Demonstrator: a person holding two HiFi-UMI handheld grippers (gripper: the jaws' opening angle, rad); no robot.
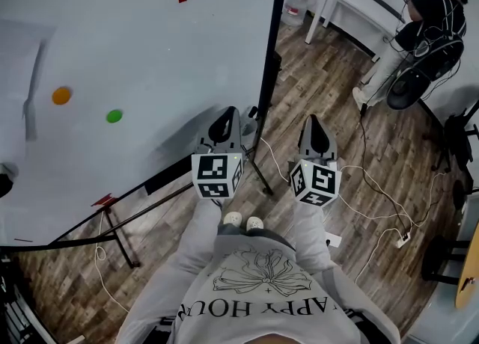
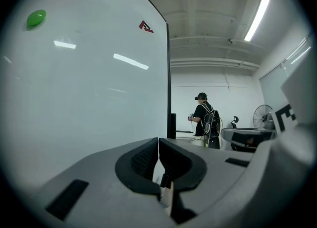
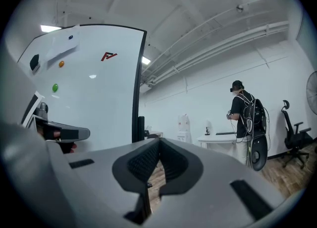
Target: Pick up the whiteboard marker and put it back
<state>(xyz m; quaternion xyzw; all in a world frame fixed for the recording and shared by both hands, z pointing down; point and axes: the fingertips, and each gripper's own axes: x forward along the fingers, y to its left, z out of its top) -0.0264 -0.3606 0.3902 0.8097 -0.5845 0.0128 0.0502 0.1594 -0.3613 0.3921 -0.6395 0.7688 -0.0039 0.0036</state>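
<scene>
A large whiteboard [image 1: 135,43] on a black stand fills the left of the head view, with an orange magnet [image 1: 61,96] and a green magnet [image 1: 114,116] on it. A small red thing [image 1: 105,200] lies on its bottom ledge; I cannot tell whether it is the marker. My left gripper [image 1: 224,116] is held level beside the board's right edge, shut with nothing in it [image 2: 158,140]. A little to its right, my right gripper [image 1: 313,120] is also shut and holds nothing [image 3: 159,140]. No marker shows clearly in either gripper view.
The board's black stand legs [image 1: 112,234] spread over the wood floor. Cables [image 1: 374,200] trail across the floor at right. A person in black [image 1: 430,13] stands at a white table [image 1: 359,2] at the back right, next to a floor fan [image 1: 412,88].
</scene>
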